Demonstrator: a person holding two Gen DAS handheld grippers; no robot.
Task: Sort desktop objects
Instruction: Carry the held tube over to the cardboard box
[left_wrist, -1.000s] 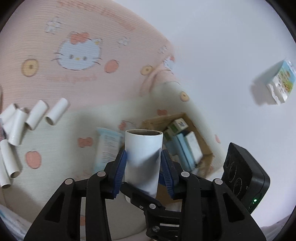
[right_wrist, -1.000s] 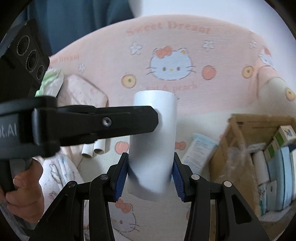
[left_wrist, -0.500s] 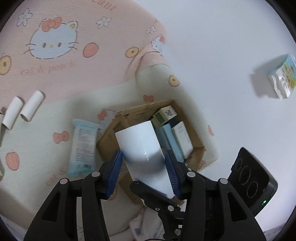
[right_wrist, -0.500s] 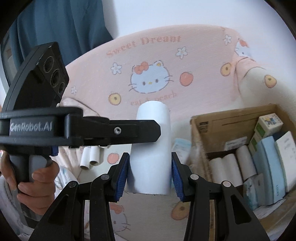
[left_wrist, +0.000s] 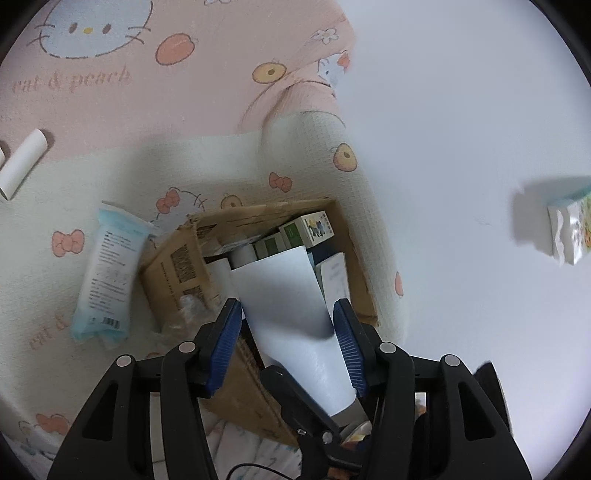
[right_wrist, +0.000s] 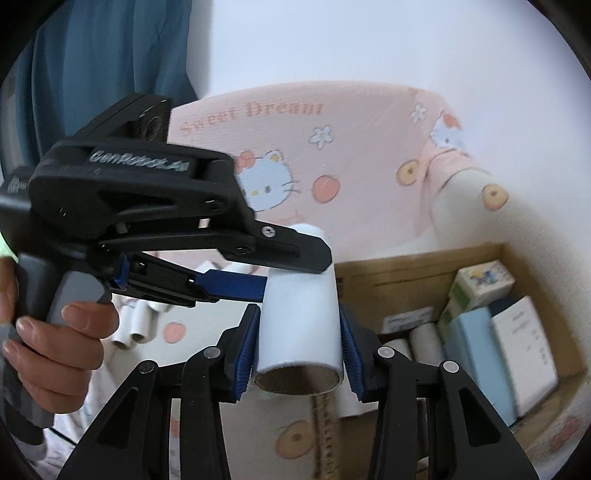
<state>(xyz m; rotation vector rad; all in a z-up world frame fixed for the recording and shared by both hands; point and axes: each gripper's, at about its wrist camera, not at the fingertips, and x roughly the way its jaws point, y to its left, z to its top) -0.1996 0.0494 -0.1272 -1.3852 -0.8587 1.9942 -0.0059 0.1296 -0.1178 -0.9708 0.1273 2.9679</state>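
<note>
The paper roll is a light, hollow cardboard-cored tube that dents under hard squeezing; mid-body is the best hold.

Left of the cardboard box lie a blue packet and loose tubes on the blanket.

Above the box's near edge, the left gripper has just been opening; its pads stand off the roll between them. The right gripper has just been closing and clamps the roll.

Packed cartons limit free space inside.
</note>
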